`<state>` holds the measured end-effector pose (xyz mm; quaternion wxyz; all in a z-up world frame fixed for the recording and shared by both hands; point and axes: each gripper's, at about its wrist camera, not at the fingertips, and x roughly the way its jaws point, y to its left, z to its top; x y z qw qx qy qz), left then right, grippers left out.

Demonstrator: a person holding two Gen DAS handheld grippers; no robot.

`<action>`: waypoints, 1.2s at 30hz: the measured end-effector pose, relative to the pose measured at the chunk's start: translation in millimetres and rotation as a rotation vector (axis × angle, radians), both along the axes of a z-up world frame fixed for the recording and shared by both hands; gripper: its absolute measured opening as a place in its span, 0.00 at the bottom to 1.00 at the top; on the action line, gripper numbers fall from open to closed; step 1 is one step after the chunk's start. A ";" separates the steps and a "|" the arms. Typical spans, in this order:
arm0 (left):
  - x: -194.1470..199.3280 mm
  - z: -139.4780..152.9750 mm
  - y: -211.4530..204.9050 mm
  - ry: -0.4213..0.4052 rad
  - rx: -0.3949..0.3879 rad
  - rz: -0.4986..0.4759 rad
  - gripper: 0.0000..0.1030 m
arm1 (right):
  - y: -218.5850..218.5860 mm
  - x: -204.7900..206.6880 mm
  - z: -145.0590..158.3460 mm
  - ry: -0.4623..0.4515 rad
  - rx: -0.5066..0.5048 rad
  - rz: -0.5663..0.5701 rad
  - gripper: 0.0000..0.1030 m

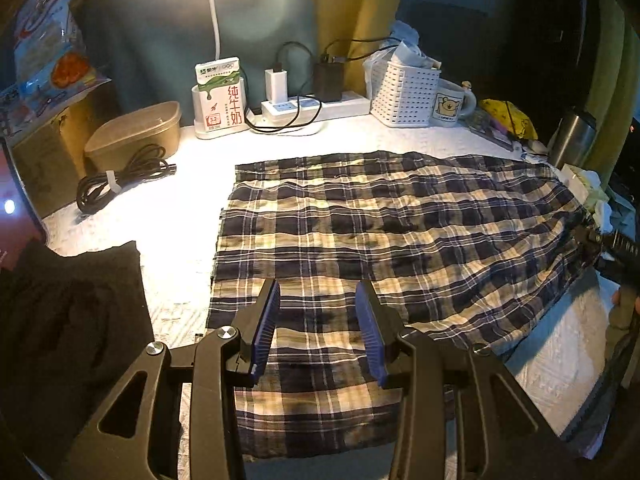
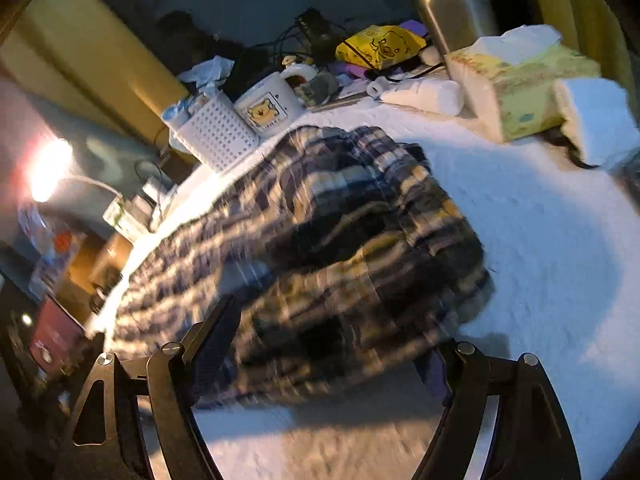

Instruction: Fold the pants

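The plaid pants (image 1: 360, 240) lie spread flat on the white cover, legs toward the left. My left gripper (image 1: 318, 308) hovers open and empty just above the near leg end, blue pads (image 1: 268, 320) apart. In the right wrist view the pants (image 2: 320, 248) are blurred, and their waist end bulges up between the wide-open fingers of my right gripper (image 2: 332, 336). Its right fingertip is hidden under the cloth. The right gripper also shows in the left wrist view (image 1: 600, 240) at the pants' right edge.
A black folded garment (image 1: 72, 320) lies left. At the back stand a coiled cable (image 1: 120, 180), gold tub (image 1: 132, 136), milk carton (image 1: 218, 96), power strip (image 1: 312, 108), white basket (image 1: 404, 92), mug (image 1: 452, 106) and steel flask (image 1: 572, 136). Tissue packs (image 2: 528, 84) sit right.
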<state>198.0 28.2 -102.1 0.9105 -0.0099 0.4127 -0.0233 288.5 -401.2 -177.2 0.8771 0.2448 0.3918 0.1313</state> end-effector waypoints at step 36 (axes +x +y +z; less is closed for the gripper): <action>-4.7 11.4 40.2 -0.052 -0.037 0.040 0.37 | -19.2 12.9 82.8 -0.226 -0.183 -0.113 0.11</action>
